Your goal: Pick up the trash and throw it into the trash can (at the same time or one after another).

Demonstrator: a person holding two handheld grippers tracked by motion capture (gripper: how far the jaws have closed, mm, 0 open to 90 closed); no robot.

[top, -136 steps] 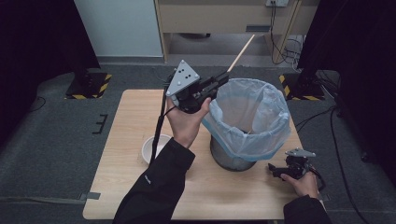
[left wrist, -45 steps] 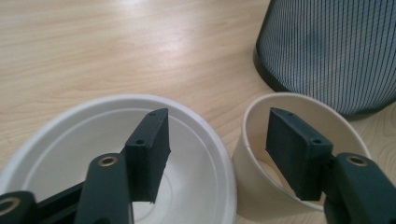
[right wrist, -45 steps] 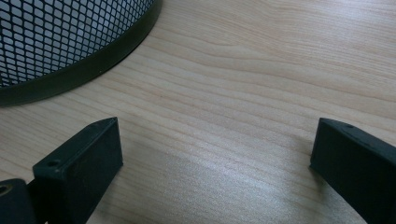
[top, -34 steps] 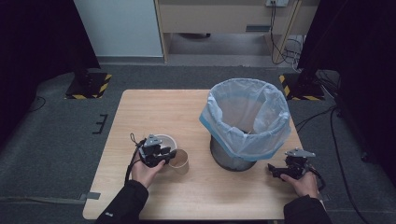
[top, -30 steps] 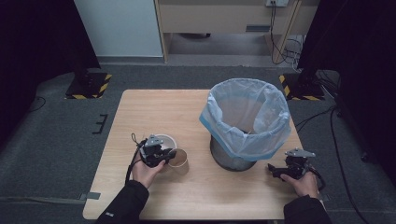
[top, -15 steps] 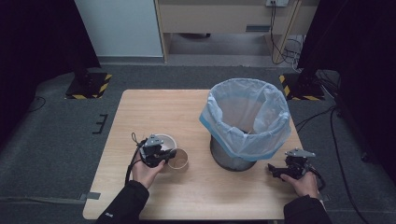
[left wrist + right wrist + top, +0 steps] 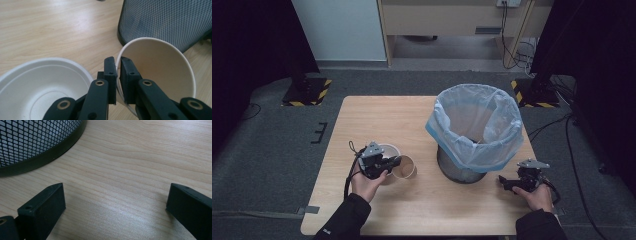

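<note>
A tan paper cup with a white outside [image 7: 405, 166] [image 7: 160, 67] lies tipped on its side on the light wooden table [image 7: 377, 120], its open mouth facing the left gripper [image 7: 393, 163] [image 7: 118, 75], whose two black jaws pinch the cup's rim wall between them. The cup sits just beside a white round paper bowl [image 7: 385, 150] [image 7: 42, 85] and near the black wire-mesh waste bin lined with a pale blue plastic bag [image 7: 474, 132] [image 7: 170, 22].

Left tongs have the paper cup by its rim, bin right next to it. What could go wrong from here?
1. The left tongs pinch only the thin rim of the paper cup; it may buckle or slip when lifted.
2. The cup lies beside the white bowl, so a swing could knock the bowl.
3. The bin stands tall with a loose liner; a low lift could catch its edge.
</note>
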